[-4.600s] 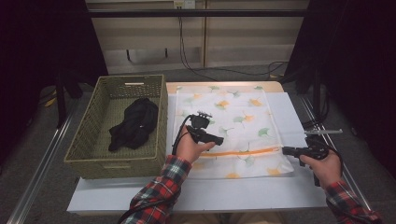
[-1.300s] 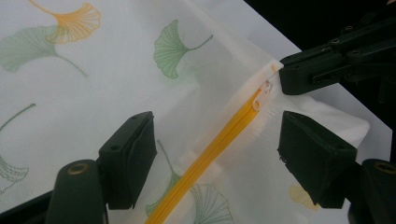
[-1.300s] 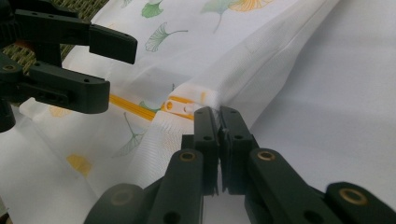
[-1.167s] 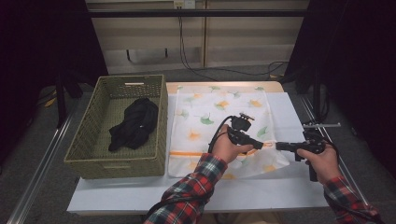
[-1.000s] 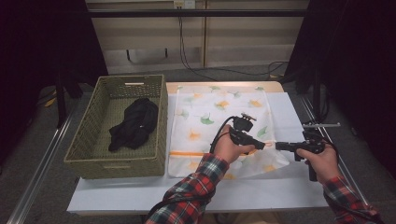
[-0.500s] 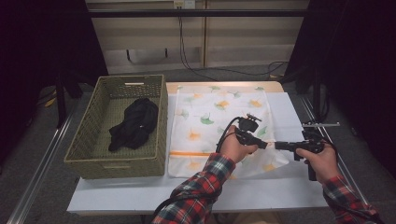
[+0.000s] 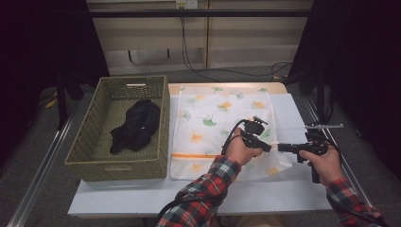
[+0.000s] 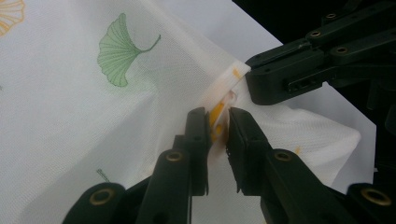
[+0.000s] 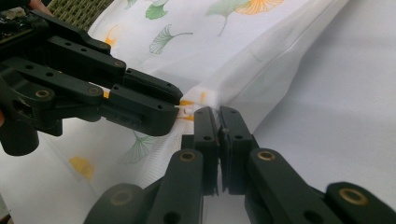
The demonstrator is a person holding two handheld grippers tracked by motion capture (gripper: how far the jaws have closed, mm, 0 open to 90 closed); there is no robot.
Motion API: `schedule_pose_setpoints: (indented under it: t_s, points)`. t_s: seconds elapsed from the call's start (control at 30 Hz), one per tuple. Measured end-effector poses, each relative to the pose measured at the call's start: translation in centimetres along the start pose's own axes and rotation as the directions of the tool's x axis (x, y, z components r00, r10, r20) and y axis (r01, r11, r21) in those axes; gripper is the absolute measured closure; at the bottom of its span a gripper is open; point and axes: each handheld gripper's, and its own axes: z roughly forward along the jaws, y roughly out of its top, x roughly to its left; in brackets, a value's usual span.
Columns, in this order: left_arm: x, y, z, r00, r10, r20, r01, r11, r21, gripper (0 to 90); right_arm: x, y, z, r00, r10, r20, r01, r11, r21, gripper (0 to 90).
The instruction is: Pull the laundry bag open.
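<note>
The left claw (image 8: 218, 133) is closing on the orange zipper pull (image 8: 215, 113) of a white mesh bag (image 8: 93, 102); its jaws are sitting a narrow gap apart with the pull between them, and whether they are already pinching it firmly is hard to tell. The right claw (image 9: 218, 122) is meeting it head-on from the other side, its jaws pressed together on the white fabric tab at the end of the zipper (image 9: 205, 100), right beside the pull. In the high view both are converging at the bag's near right corner, the left claw (image 7: 267, 147) reaching across from the person's left hand (image 7: 240, 150) and the right claw (image 7: 282, 147) extending from the right hand (image 7: 322, 161).

The bag (image 7: 208, 118), printed with green and orange ginkgo leaves, is lying flat on the white worktop (image 7: 142, 194), its corner lifting slightly where the claws are holding it. It is looking light, thin and limp, likely to bunch and drag rather than resist, so the stiffer zipper end and pull seem the sensible places to grip: one claw anchoring the tab, the other drawing the pull along the orange zipper line (image 7: 194, 155).

To the left, a woven basket (image 7: 90, 142) is holding a crumpled black garment (image 7: 135, 125), just beside the bag's edge.
</note>
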Motion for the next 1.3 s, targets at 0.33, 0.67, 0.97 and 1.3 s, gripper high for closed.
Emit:
schedule_pose_setpoints:
  t_s: [0.33, 0.67, 0.97, 1.3]
  points:
    - [-0.38, 0.47, 0.03, 0.9999, -0.013, 0.005, 0.013, 0.9999, 0.012, 85.6, 0.13, 0.04, 0.03, 1.0, -0.003, 0.001, 0.003, 1.0, 0.002, 86.8]
    - [-0.38, 0.34, 0.4, 0.9995, -0.031, 0.003, 0.031, 0.9992, 0.026, 86.9, 0.38, 0.09, 0.08, 1.0, -0.004, -0.006, 0.004, 1.0, 0.003, 86.9]
    - [-0.63, 0.51, 0.5, 0.9996, -0.025, -0.013, 0.026, 0.9987, 0.044, 90.0, 0.41, 0.13, 0.0, 0.9999, 0.003, -0.014, -0.003, 1.0, 0.001, 86.9]
    - [-0.56, 0.47, -0.04, 0.9976, -0.068, -0.01, 0.069, 0.9971, 0.034, 90.0, 0.53, 0.22, -0.11, 0.9996, 0.001, -0.027, -0.001, 1.0, -0.002, 87.0]
